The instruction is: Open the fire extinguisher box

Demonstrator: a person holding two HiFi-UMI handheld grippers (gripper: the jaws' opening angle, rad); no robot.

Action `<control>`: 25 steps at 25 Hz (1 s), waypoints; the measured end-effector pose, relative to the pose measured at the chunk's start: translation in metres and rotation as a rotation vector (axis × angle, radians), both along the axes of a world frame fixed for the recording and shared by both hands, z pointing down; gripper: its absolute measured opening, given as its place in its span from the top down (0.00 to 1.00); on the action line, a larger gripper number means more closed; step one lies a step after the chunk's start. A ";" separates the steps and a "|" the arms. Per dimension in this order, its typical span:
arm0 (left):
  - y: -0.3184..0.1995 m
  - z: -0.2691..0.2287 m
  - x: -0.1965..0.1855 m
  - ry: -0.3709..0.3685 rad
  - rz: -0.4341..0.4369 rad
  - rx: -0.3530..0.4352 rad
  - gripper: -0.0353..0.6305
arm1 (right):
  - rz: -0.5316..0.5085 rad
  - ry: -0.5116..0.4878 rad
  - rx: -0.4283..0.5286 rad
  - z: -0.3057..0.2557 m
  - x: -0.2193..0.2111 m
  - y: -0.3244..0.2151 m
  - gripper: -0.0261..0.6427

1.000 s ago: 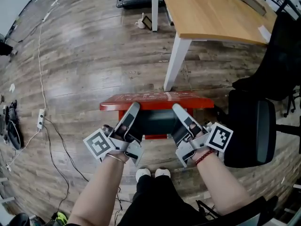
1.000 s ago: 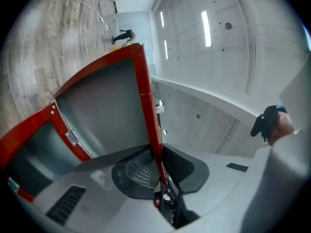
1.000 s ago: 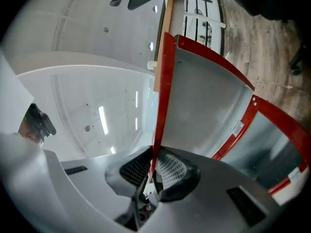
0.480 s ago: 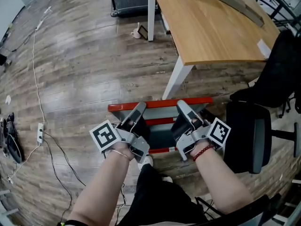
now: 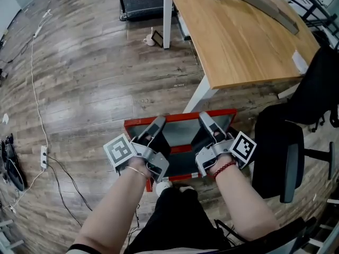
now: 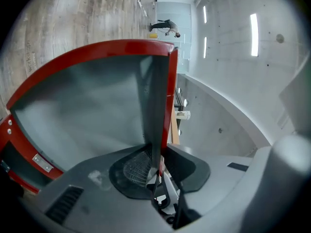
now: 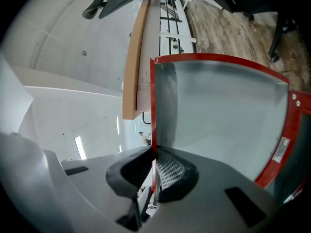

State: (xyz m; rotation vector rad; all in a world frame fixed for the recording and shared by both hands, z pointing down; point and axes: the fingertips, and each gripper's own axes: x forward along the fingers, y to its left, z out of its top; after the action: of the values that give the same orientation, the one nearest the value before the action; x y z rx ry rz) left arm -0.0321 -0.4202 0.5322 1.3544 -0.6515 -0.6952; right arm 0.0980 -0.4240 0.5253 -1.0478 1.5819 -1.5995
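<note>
The red fire extinguisher box (image 5: 177, 149) sits on the wooden floor just ahead of the person's feet. Its lid (image 5: 180, 128), red-framed with a grey inner face, stands raised. My left gripper (image 5: 158, 122) holds the lid's left edge and my right gripper (image 5: 205, 117) holds its right edge. In the left gripper view the lid (image 6: 97, 106) runs edge-on between the pads of the left gripper (image 6: 156, 159), whose jaws are opening. In the right gripper view the right gripper (image 7: 153, 166) pinches the thin red rim of the lid (image 7: 218, 110).
A wooden table (image 5: 238, 30) with a white leg (image 5: 196, 97) stands just behind the box. To the right is a black office chair (image 5: 275, 152). Cables and a power strip (image 5: 43, 156) lie on the floor at left. A mug (image 5: 146, 38) sits further back.
The lid has swung up from nearly flat to steeply raised, with both grippers moving up along with it. Its grey inner face now shows.
</note>
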 end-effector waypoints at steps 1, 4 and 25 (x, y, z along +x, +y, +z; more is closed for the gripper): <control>-0.002 0.002 0.000 0.007 -0.008 -0.017 0.84 | 0.003 0.003 -0.006 0.001 0.000 -0.002 0.92; -0.005 0.009 -0.001 0.008 -0.016 -0.068 0.84 | 0.018 0.000 -0.026 0.007 -0.001 -0.006 0.92; -0.063 0.047 -0.003 0.049 -0.124 -0.008 0.88 | 0.068 -0.037 -0.068 0.055 0.000 -0.063 0.91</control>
State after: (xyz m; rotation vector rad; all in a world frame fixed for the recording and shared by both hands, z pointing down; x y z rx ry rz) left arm -0.0348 -0.4836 0.5789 1.2941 -0.7022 -0.8218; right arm 0.0978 -0.4866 0.5802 -1.0903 1.4608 -1.6273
